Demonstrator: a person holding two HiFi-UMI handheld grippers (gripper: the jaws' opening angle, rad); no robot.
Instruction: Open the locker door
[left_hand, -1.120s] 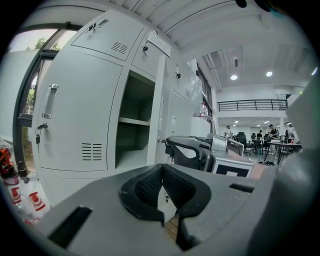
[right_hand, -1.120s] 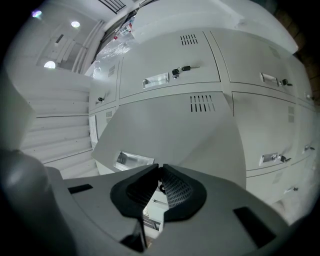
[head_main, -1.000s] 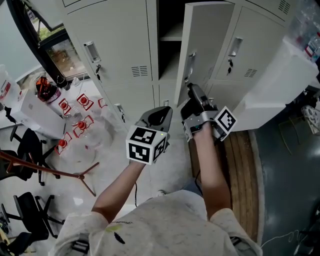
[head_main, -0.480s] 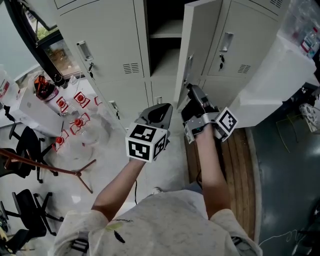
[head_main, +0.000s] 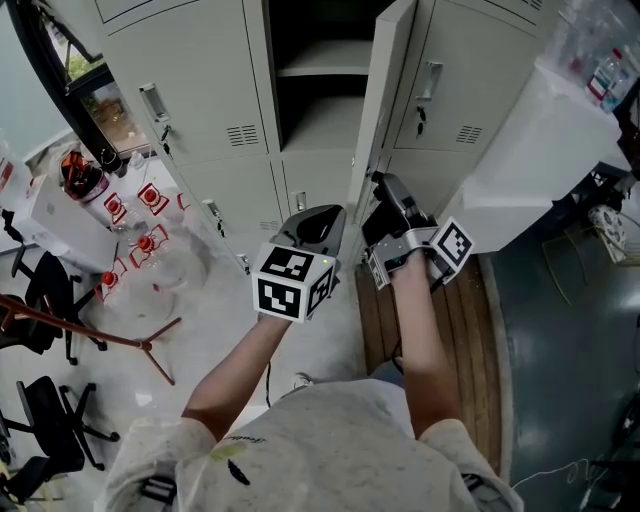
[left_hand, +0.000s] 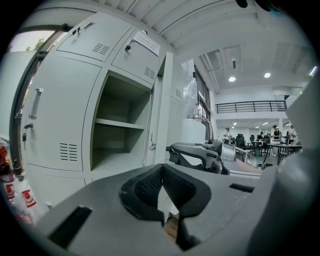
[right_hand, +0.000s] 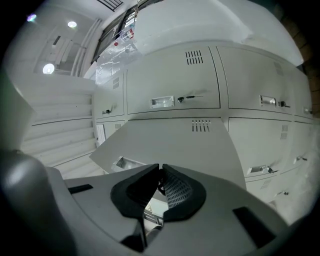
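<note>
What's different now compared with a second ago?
The locker door has swung wider open, pulled by the right gripper, which is clamped at its handle edge. The left gripper stayed shut and empty beside it. The other lockers stayed closed.

The locker door (head_main: 385, 95) and the lockers (head_main: 200, 90) are smooth painted sheet metal, matt; a recessed handle (head_main: 154, 101) gleams like bare metal. The left tool (left_hand: 160, 167) has a matt grey plastic body and black pads (left_hand: 177, 189) with a fine dimpled grain. The wooden planks (head_main: 470, 330) look dull beside the glossy pale floor (head_main: 250, 330). The shirt (head_main: 330, 450) is speckled cloth
</note>
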